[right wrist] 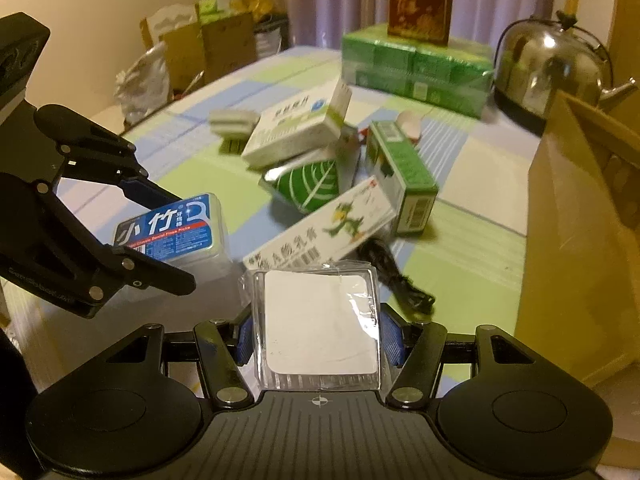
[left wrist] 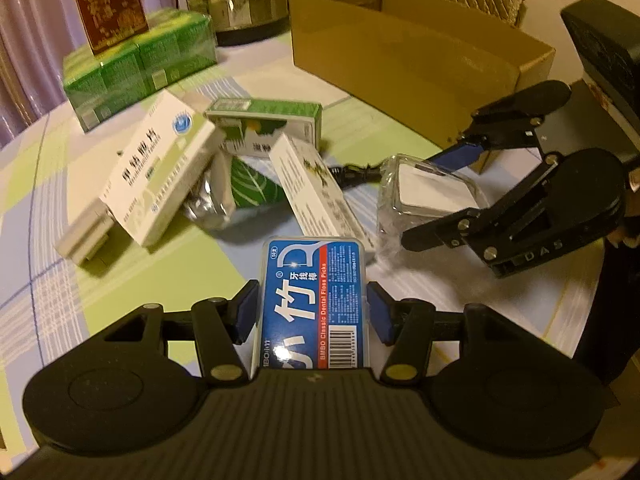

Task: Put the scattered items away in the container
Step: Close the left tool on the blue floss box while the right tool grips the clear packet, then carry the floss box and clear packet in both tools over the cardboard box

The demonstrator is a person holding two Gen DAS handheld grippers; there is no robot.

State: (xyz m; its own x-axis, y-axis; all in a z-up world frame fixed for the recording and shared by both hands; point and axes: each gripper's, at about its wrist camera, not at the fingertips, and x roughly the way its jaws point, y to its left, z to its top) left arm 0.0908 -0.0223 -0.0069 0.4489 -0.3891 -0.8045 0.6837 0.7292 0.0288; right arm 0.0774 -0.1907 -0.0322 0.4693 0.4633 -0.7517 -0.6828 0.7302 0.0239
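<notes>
Your right claw (right wrist: pixel 318 336) grips a clear white-labelled packet (right wrist: pixel 320 324) between its blue pads. Your left claw (right wrist: pixel 160 236) clamps the blue floss-pick box (right wrist: pixel 176 228). The cardboard box (right wrist: pixel 580 240) stands at the bench's (right wrist: pixel 472 248) right edge.

Checked tablecloth (left wrist: pixel 48 184) under scattered boxes (left wrist: pixel 160 168)

The near end of the blue floss-pick box (left wrist: pixel 310 304) is hidden under the left claw (left wrist: pixel 312 312) body. At ten o'clock in the left wrist view, a grey object (left wrist: pixel 82 236) lies half under a white medicine box (left wrist: pixel 160 172) (what it is cannot be told). The brown box (right wrist: pixel 418 0) at twelve o'clock in the right wrist view is cut off by the top edge. The silver-green pouch (left wrist: pixel 240 192) is mostly covered by cartons.
</notes>
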